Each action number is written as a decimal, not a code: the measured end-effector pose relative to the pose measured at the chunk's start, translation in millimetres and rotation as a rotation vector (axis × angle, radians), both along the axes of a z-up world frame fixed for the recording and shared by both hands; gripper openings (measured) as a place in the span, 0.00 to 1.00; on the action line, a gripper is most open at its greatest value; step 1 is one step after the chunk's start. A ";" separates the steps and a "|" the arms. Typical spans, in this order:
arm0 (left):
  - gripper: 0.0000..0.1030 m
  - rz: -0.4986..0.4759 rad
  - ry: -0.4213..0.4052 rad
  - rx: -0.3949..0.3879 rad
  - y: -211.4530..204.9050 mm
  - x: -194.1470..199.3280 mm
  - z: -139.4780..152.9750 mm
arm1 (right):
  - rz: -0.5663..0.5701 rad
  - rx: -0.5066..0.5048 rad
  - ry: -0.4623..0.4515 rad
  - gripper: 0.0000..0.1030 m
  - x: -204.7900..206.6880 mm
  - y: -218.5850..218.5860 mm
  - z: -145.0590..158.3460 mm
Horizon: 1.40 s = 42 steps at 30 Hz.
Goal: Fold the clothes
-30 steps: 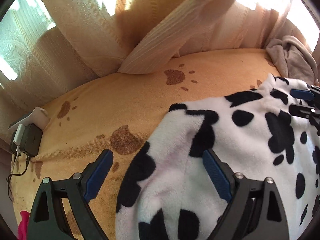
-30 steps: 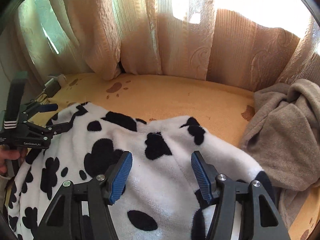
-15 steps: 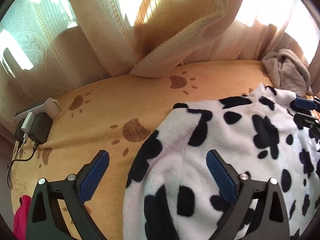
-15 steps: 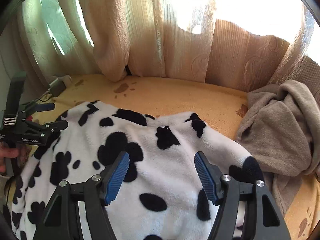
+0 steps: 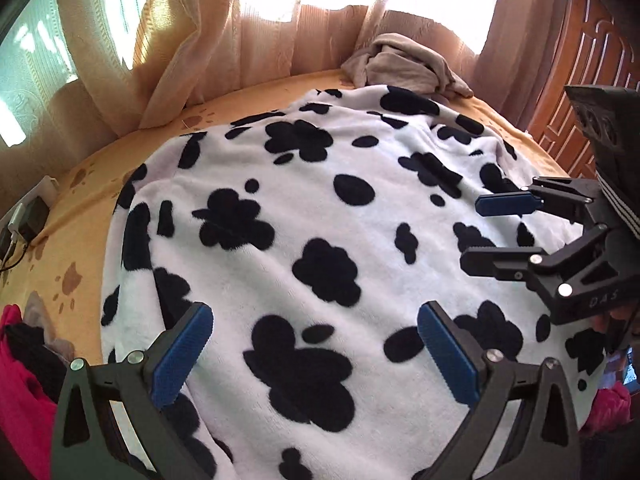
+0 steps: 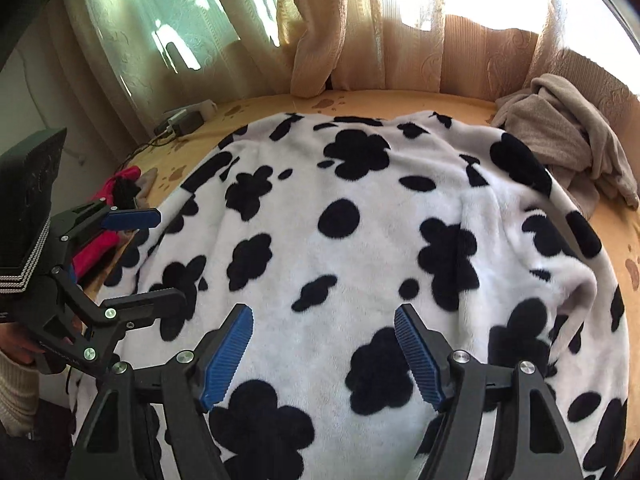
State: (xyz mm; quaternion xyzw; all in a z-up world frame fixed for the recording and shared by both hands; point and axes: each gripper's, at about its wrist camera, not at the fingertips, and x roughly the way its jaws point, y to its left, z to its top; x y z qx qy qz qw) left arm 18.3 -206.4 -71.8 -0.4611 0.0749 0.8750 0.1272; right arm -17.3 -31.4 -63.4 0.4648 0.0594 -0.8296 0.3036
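A white fleece garment with black blotches (image 5: 320,208) (image 6: 360,220) lies spread flat on an orange bedspread with brown paw prints (image 5: 80,184). My left gripper (image 5: 312,316) hovers over its near left part. The jaws are opening and stand wide, with only the fleece surface below them and nothing pinched. My right gripper (image 6: 323,314) hovers over the near right part. Its jaws are opening too, with no cloth between the blue pads. Each view shows the other gripper from the side, the right gripper (image 5: 480,232) and the left gripper (image 6: 156,258), both apart from the cloth.
A crumpled beige garment (image 5: 404,60) (image 6: 568,136) lies at the far right corner of the bed. Red and dark clothes (image 5: 20,360) (image 6: 108,200) sit at the left edge, and a charger with cables (image 5: 28,216) lies further along it. Curtains (image 6: 360,20) hang behind; a wooden door (image 5: 580,80) is at right.
Both grippers have pulled back from the garment's far edge towards its near side, so most of it now shows. Both pairs of jaws have widened.
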 end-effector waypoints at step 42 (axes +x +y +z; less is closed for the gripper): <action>1.00 -0.051 -0.049 -0.053 8.1 42.0 -46.7 | -0.033 0.138 0.119 0.86 47.4 9.2 -42.0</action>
